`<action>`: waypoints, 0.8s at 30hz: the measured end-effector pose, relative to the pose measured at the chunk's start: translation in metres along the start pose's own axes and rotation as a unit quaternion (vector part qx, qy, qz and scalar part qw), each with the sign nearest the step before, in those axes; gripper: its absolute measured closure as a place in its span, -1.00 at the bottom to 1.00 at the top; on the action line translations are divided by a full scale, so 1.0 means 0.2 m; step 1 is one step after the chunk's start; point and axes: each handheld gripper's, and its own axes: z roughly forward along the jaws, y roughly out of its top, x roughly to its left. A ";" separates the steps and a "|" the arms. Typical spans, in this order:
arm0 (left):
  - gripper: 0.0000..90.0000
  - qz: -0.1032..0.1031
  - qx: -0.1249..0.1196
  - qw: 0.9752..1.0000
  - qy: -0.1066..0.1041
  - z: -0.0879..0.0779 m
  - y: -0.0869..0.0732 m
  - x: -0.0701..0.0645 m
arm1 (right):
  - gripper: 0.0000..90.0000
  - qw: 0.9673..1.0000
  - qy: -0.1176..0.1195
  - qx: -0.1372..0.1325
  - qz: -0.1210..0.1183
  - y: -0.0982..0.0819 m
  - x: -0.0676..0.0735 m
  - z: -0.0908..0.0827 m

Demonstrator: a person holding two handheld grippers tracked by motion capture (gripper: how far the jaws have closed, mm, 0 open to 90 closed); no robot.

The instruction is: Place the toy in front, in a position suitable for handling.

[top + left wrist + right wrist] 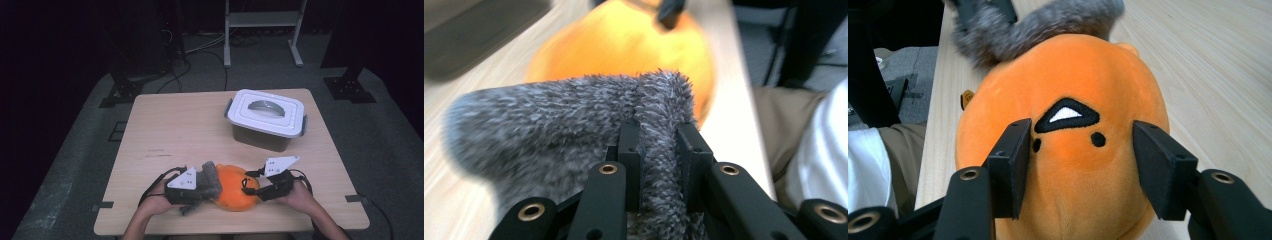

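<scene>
At the lower centre of the high view, the orange plush toy (235, 192) lies on the table (185, 125) near its front edge, between your two grippers; the grey fuzzy sock (207, 181) sits against the toy's left side. Your left gripper (659, 150) is clamped on a fold of that sock; your right gripper (1080, 160) has its jaws apart, straddling the toy's embroidered face, and whether the pads press the plush cannot be told. Expect both items to be light, soft and compressible; the sock will stretch and slip, so grip it at the cuff fold; take the toy across its rounded body. The high view adds the lidded white container (266, 119) at upper right; the right gripper view alone shows the toy's face; the left gripper view shows the pinched sock fold.
</scene>
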 end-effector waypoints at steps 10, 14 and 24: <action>0.70 -0.018 -0.070 0.997 -0.023 0.06 0.13 0.02 | -0.06 1.000 0.001 0.003 -0.024 0.02 0.04 0.01; 0.70 -0.028 -0.073 0.997 -0.023 0.09 0.15 0.05 | -0.05 0.999 -0.006 0.008 -0.038 0.01 0.06 0.01; 0.69 -0.062 -0.042 0.997 0.015 -0.01 -0.01 0.07 | -0.02 0.998 0.006 0.009 -0.060 0.00 0.05 -0.01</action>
